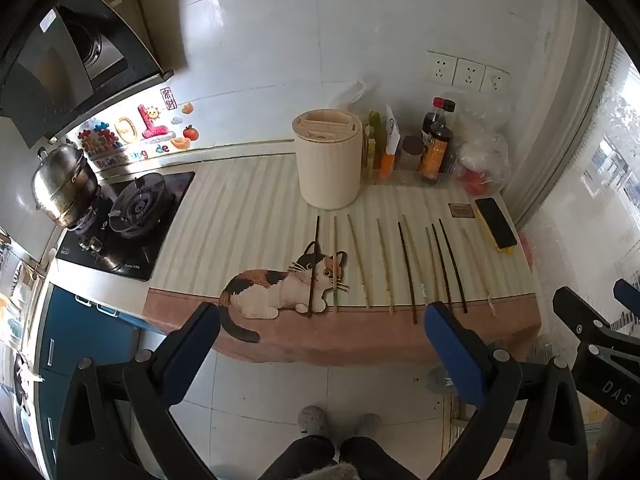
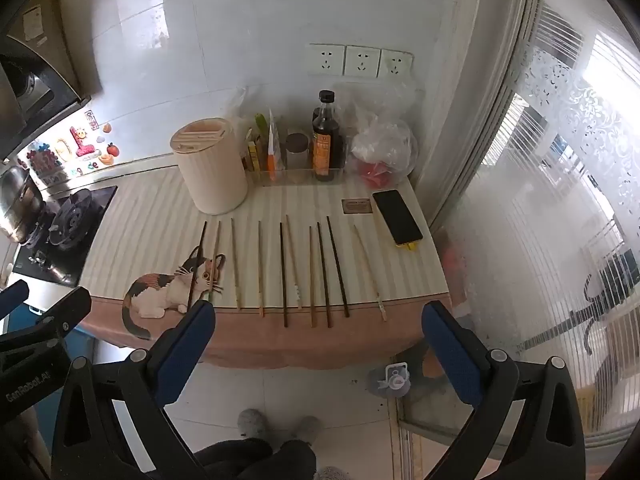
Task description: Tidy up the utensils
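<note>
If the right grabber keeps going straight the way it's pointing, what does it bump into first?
Probably the near ends of the chopsticks on the table edge, in line with the open right gripper. Depth is hard to judge; it might pass above them.

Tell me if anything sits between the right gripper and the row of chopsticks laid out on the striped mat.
Nothing visible does. The right gripper, jaws wide open, hangs off the counter's front edge, and the row of dark and light wooden chopsticks lies just beyond it on the striped cat-print mat, with only open air between.
</note>
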A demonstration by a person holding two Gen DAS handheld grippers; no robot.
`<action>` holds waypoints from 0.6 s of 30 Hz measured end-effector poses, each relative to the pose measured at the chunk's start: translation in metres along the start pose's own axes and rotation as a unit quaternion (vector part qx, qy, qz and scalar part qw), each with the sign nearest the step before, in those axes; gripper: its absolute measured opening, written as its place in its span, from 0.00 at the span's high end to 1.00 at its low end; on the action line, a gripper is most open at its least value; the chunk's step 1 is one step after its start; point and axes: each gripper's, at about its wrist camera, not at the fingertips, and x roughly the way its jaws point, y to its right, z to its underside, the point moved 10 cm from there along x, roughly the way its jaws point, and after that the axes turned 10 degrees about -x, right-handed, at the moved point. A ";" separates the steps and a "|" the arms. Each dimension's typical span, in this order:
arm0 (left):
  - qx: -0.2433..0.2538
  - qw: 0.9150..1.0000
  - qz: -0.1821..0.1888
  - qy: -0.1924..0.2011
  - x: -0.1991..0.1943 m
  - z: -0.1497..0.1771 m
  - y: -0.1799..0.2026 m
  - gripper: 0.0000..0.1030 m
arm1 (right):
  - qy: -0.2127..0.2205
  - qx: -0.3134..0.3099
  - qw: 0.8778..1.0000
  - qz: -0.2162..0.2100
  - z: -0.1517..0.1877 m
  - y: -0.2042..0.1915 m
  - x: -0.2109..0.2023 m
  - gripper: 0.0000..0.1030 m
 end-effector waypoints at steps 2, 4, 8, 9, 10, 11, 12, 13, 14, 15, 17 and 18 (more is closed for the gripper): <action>0.001 1.000 0.001 0.001 0.000 0.000 -0.001 0.00 | 0.002 0.000 1.000 0.000 0.000 0.001 0.000 0.00; 0.001 1.000 -0.001 0.002 0.002 -0.001 -0.003 0.00 | -0.002 0.000 1.000 0.000 0.000 0.001 0.001 0.00; 0.002 1.000 -0.006 0.004 -0.002 -0.002 0.000 0.00 | 0.000 0.000 1.000 0.001 -0.002 -0.006 -0.003 0.00; 0.002 1.000 -0.006 0.004 -0.002 -0.002 0.000 0.00 | 0.002 0.000 1.000 0.000 -0.003 -0.007 -0.003 0.00; 0.002 1.000 -0.007 0.003 -0.002 -0.002 0.000 0.00 | 0.002 0.000 1.000 -0.001 -0.003 -0.008 -0.005 0.00; 0.002 1.000 -0.007 0.003 -0.003 -0.003 0.000 0.00 | 0.001 0.000 1.000 -0.001 -0.001 -0.008 -0.005 0.00; 0.001 1.000 -0.006 0.003 -0.004 -0.001 -0.002 0.00 | 0.000 0.000 1.000 -0.001 0.000 -0.007 -0.005 0.00; 0.002 1.000 -0.006 0.003 -0.004 -0.001 -0.002 0.00 | 0.000 0.000 1.000 0.001 -0.001 -0.008 -0.006 0.00; 0.003 1.000 -0.005 0.004 -0.004 -0.001 -0.002 0.00 | 0.000 0.001 1.000 0.002 -0.001 -0.008 -0.007 0.00; 0.003 1.000 -0.006 0.006 -0.004 0.000 -0.001 0.00 | 0.002 0.004 1.000 -0.003 0.003 -0.002 -0.004 0.00; 0.003 1.000 -0.005 0.006 -0.005 0.000 -0.001 0.00 | 0.002 0.004 1.000 -0.003 0.003 -0.001 -0.003 0.00; 0.003 1.000 -0.005 0.006 -0.005 0.000 -0.001 0.00 | 0.003 0.004 1.000 -0.002 0.003 -0.001 -0.003 0.00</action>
